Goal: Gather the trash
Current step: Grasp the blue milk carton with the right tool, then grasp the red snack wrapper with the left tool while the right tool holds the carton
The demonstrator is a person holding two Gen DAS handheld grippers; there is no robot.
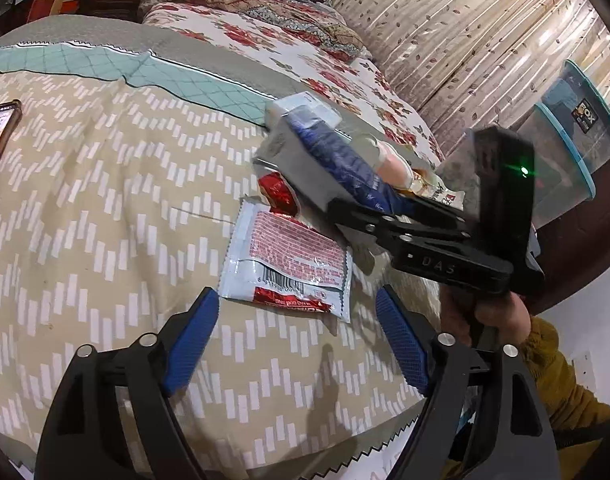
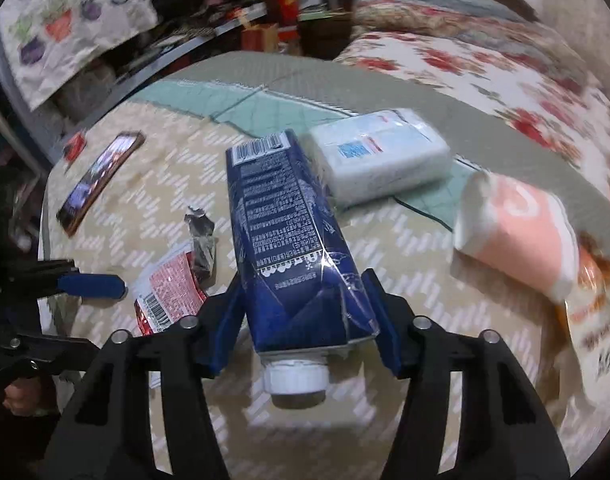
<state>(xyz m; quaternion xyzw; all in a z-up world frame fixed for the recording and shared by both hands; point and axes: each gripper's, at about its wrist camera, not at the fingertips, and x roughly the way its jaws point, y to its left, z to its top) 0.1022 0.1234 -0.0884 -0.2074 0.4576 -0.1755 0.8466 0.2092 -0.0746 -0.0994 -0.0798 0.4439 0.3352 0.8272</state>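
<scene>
My right gripper (image 2: 301,284) is shut on a dark blue drink carton (image 2: 281,220) with a white screw cap and holds it above the bed. The carton also shows in the left wrist view (image 1: 345,164), held by the right gripper (image 1: 381,208). My left gripper (image 1: 297,312) is open and empty, just short of a flat red and white snack wrapper (image 1: 289,264) lying on the beige patterned blanket (image 1: 105,200). A crumpled red foil wrapper (image 1: 277,192) lies just beyond it. A pink and white paper cup (image 2: 517,232) lies on its side at the right.
A pack of tissues (image 2: 377,152) lies behind the carton. A phone (image 2: 101,176) lies at the blanket's left side. Clear plastic storage boxes (image 1: 573,144) stand off the bed's right edge. A printed bag (image 2: 593,312) lies near the cup. Floral bedding covers the far side.
</scene>
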